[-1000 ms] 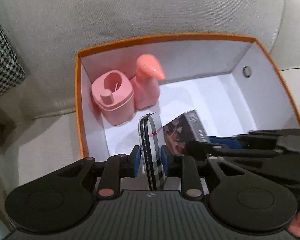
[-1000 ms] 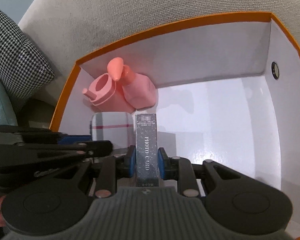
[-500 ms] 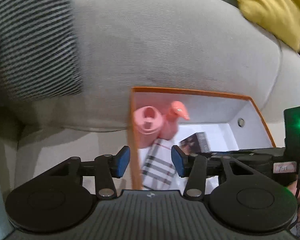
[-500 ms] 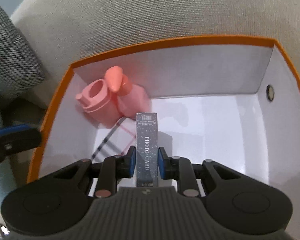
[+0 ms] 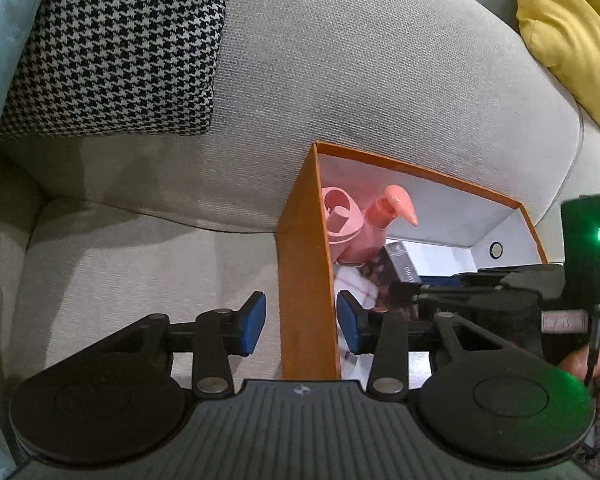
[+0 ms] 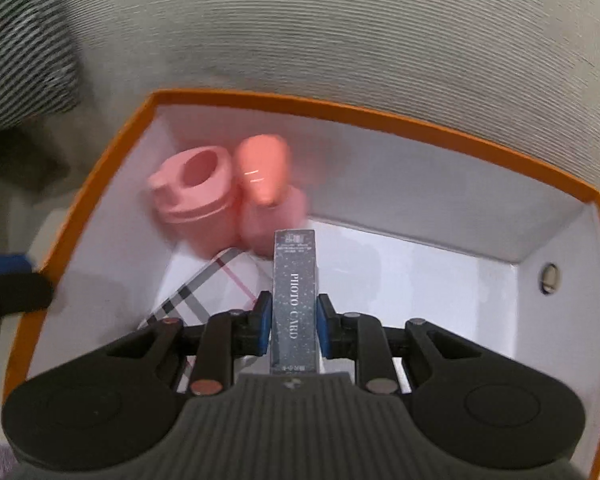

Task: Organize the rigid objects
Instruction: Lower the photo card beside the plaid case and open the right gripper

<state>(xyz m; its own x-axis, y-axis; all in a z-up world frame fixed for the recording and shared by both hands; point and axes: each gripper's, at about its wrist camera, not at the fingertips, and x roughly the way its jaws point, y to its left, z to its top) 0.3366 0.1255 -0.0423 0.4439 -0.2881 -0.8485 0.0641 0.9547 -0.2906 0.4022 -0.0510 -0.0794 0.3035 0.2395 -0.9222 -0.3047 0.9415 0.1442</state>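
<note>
An orange box (image 6: 364,114) with a white inside sits on a grey sofa. In it stand a pink cup (image 6: 198,196) and a pink pump bottle (image 6: 266,184) at the back left, with a plaid case (image 6: 204,288) lying in front of them. My right gripper (image 6: 292,326) is shut on a grey "PHOTO CARD" box (image 6: 294,300), held upright over the box floor. My left gripper (image 5: 300,322) is open and empty, its fingers either side of the orange box's left wall (image 5: 306,272). The right gripper (image 5: 480,292) shows in the left wrist view too.
A houndstooth cushion (image 5: 120,48) leans on the sofa back (image 5: 360,92) at the left, and a yellow cushion (image 5: 572,32) sits at the upper right. The sofa seat (image 5: 120,272) lies left of the box. The right box wall has a round eyelet (image 6: 548,276).
My left gripper let go of the plaid case, which now lies in the box, and pulled back left to the box wall. The right gripper still holds the photo card box.
</note>
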